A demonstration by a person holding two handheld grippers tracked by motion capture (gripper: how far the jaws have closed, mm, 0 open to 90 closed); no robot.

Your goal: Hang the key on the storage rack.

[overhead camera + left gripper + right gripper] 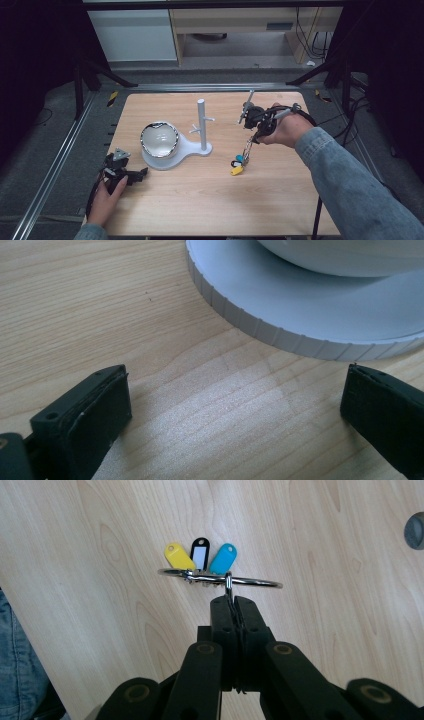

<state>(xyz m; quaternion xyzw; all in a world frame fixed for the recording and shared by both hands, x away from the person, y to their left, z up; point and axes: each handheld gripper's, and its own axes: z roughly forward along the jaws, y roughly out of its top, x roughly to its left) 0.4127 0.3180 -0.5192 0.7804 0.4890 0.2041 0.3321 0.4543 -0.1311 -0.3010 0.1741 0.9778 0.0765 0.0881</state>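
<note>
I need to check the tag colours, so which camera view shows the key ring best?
The right gripper view: the key ring sits close up, pinched in the shut right tool, with yellow, black and blue tags clearly separate. The high view shows it small, dangling below the right hand. The left gripper view looks at the white stand base instead.

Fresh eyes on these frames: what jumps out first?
The right gripper, raised over the right half of the light wooden table, is shut on a large metal key ring from which yellow, black and blue plastic key tags hang. At the table's centre stands a white stand with an upright pegged post, its round base holding a shiny metal bowl. The left gripper rests open beside that base.
</note>
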